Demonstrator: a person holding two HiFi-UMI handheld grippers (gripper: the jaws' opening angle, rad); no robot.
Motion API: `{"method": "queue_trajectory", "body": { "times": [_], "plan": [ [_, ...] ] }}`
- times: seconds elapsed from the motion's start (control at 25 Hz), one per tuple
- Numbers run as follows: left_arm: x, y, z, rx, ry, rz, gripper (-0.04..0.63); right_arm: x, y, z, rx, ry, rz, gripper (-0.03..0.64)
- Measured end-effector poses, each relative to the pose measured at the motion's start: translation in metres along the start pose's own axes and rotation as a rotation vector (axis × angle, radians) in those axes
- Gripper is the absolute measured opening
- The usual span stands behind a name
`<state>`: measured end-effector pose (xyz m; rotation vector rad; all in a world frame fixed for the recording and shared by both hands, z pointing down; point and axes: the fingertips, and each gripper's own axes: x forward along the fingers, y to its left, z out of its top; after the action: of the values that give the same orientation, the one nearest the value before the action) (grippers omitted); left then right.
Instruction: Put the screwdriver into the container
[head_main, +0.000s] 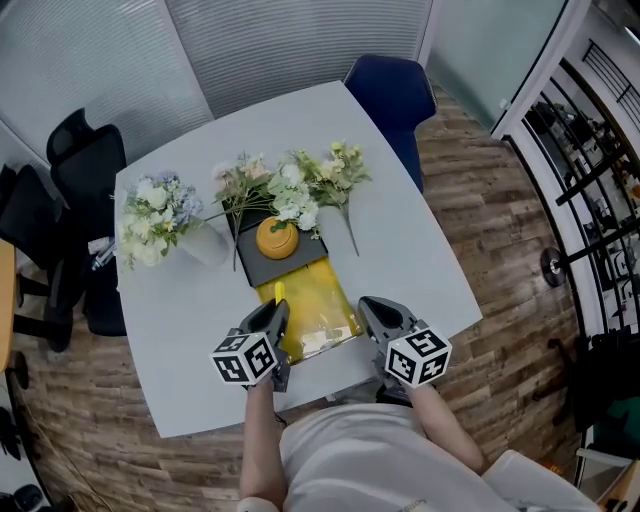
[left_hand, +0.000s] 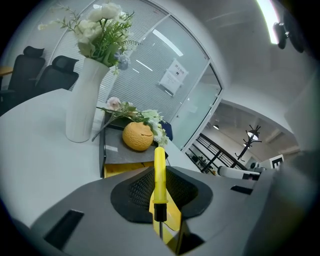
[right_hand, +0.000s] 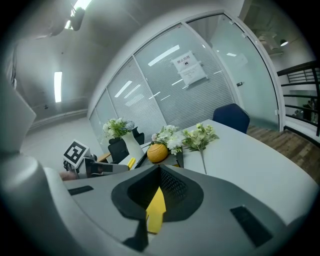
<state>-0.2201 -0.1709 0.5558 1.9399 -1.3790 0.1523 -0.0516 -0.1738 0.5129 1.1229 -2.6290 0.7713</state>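
Now left gripper (left_hand: 160, 172) clenching yellow-handled screwdriver (left_hand: 159, 187), poising it at edge of yellow rectangular container (head_main: 322, 300), apparently for drop; right gripper (right_hand: 160, 172) waiting alongside, jaws slightly parted, empty.

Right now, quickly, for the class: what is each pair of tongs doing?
Left tongs: closed on the yellow screwdriver.
Right tongs: slightly open, holding nothing.
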Motion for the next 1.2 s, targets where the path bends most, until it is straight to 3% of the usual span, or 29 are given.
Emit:
{"method": "queue_trajectory", "body": {
  "times": [0.48, 0.8, 1.2],
  "plan": [
    [0.035, 0.004, -0.021, 0.016, 0.101, -0.005, 0.071, 0.009, -0.026, -0.010, 0.032, 0.037, -0.036, 0.015],
    [0.056, 0.003, -0.038, 0.087, 0.198, 0.010, 0.069, 0.014, -0.044, -0.011, 0.048, 0.046, -0.063, 0.015],
    [0.083, -0.002, -0.048, 0.240, 0.313, 0.022, 0.071, 0.027, -0.061, -0.008, 0.061, 0.061, -0.074, 0.015]
  ]
}}
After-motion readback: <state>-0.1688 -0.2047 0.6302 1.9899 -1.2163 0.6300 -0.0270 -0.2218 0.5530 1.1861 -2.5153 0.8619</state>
